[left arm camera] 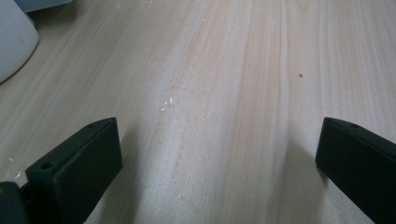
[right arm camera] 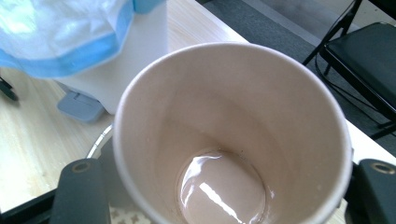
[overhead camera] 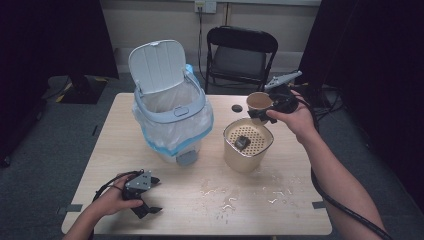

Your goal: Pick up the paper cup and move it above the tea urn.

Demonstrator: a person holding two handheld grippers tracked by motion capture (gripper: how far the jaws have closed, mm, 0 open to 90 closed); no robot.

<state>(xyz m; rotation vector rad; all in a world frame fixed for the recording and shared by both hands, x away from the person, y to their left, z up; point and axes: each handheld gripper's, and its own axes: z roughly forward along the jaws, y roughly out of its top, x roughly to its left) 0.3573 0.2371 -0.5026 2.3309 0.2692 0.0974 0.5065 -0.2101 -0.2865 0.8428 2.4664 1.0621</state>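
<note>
From high up, the right tool (overhead camera: 268,111) holds a paper cup (overhead camera: 259,101) in the air, just above the tan pot (overhead camera: 248,145) with a holey top. The left tool (overhead camera: 143,195) rests on the counter (overhead camera: 175,210), near the white bin (overhead camera: 170,115).

The left tool's view shows its jaws wide apart with nothing but bare counter (left arm camera: 224,93) between them.

The right tool's view shows its jaws pressed on both sides of the cup (right arm camera: 229,135), which is tipped and has a little brown drink (right arm camera: 219,191) in it.
</note>
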